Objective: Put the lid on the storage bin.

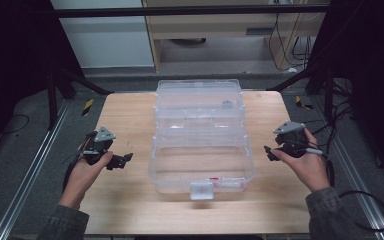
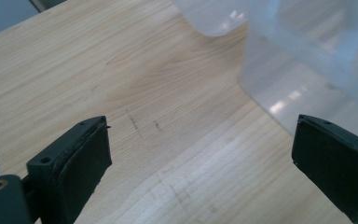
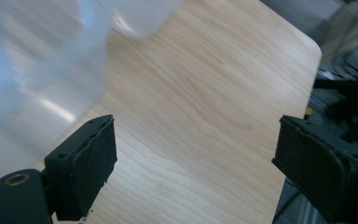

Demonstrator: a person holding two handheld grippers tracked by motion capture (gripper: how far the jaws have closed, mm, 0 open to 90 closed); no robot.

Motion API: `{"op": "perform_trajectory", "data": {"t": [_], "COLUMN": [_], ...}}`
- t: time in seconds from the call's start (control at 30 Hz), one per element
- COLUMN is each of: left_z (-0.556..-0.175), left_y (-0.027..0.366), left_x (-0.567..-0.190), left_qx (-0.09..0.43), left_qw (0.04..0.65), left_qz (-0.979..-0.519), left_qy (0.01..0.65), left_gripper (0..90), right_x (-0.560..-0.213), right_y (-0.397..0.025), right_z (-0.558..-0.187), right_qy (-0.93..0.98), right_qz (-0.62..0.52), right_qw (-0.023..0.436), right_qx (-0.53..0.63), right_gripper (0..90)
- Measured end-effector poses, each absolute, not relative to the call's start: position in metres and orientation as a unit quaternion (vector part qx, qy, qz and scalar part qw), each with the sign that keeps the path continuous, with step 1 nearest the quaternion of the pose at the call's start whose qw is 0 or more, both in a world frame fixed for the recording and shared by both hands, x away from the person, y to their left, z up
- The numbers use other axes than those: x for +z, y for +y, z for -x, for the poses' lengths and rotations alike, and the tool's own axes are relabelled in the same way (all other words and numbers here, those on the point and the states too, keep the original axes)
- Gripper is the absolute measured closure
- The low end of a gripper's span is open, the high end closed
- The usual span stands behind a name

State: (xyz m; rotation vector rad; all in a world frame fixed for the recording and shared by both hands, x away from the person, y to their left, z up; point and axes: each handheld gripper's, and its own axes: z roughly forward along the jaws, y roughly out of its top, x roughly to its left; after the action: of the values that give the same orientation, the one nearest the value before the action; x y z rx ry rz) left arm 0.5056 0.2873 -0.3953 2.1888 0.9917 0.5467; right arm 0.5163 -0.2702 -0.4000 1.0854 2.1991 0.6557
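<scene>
Matte black rubbery pads of both tools, left tool (image 2: 200, 154) and right tool (image 3: 196, 158), gape apart beside the glossy clear plastic box (image 1: 200, 135).

In the high view the small grey item (image 1: 227, 104) in the upper tier of the clear plastic box (image 1: 200, 150) is too small to identify, and the red-marked label near the box's front latch (image 1: 201, 190) cannot be read. In the left gripper view the box (image 2: 307, 60) is cut off by the top and right edges and its near wall is a blurred haze. In the right gripper view the box (image 3: 37, 70) is smeared and cut off at the top and left, and the tabletop (image 3: 205, 107) runs out of the frame at the bottom.
</scene>
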Motion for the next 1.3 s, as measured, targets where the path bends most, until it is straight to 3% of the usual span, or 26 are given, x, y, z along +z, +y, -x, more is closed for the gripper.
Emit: {"op": "perform_trajectory", "data": {"t": [0.1, 0.23, 0.6, 0.87, 1.07, 1.3], "left_z": [-0.501, -0.495, -0.483, -0.480, -0.481, -0.479], "left_y": [0.280, 0.256, 0.199, 0.171, 0.160, 0.150], "left_x": [-0.383, -0.368, -0.357, -0.355, -0.357, -0.363], "left_qx": [0.191, 0.187, 0.168, 0.161, 0.149, 0.131], "left_qw": [0.340, 0.326, 0.297, 0.279, 0.273, 0.259], "left_qz": [-0.847, -0.871, -0.914, -0.930, -0.938, -0.948], "left_qy": [0.362, 0.315, 0.221, 0.177, 0.154, 0.134], "left_gripper": [3.4, 3.2, 4.0, 3.9, 8.6, 7.1], "right_x": [-0.374, -0.340, -0.294, -0.277, -0.275, -0.281], "right_y": [-0.267, -0.254, -0.202, -0.170, -0.157, -0.135], "right_z": [-0.518, -0.523, -0.557, -0.569, -0.578, -0.587], "right_qy": [0.841, 0.870, 0.910, 0.929, 0.937, 0.951], "right_qz": [-0.385, -0.330, -0.229, -0.168, -0.152, -0.109], "right_qw": [0.284, 0.290, 0.278, 0.271, 0.263, 0.242], "right_qx": [0.252, 0.222, 0.205, 0.186, 0.173, 0.159], "right_gripper": [13.2, 23.8, 48.6, 58.2, 58.3, 61.5]}}
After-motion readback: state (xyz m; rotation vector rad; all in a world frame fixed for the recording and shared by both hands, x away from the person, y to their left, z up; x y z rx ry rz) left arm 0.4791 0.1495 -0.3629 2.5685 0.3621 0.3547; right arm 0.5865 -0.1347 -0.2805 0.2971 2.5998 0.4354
